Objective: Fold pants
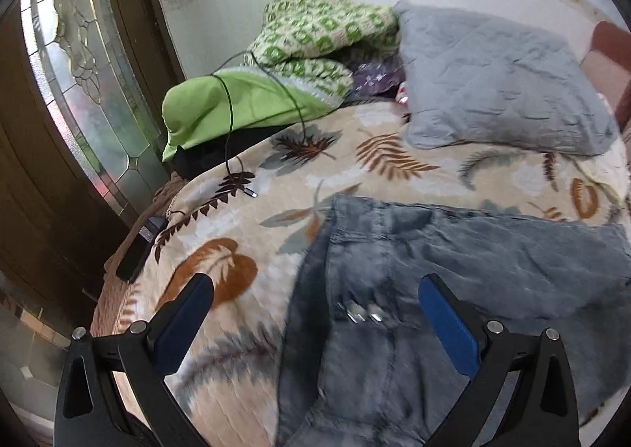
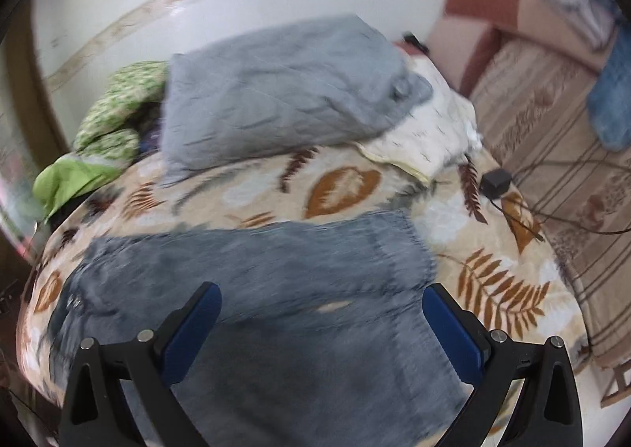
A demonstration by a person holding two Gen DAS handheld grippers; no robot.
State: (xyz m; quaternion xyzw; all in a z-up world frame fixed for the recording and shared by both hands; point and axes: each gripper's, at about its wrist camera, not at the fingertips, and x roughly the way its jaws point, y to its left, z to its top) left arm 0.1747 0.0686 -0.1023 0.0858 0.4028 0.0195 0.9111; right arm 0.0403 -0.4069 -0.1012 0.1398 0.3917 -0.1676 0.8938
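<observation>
Blue-grey denim pants (image 1: 434,269) lie spread on a leaf-patterned bedspread (image 1: 244,242). In the left wrist view the waist end with metal buttons (image 1: 361,313) sits between the fingers of my left gripper (image 1: 315,285), which hovers open above it with nothing held. In the right wrist view, which is motion-blurred, the pants (image 2: 256,273) stretch left to right, their leg ends near the right. My right gripper (image 2: 321,293) hangs open over the legs, holding nothing.
A grey pillow (image 1: 501,80) and a green patterned blanket (image 1: 315,33) lie at the bed's far side. A black cable (image 1: 236,155) trails on the bedspread. A small black charger (image 2: 495,181) sits by the bed's right edge, with a striped sofa (image 2: 552,139) beyond. A wooden door (image 1: 59,131) stands left.
</observation>
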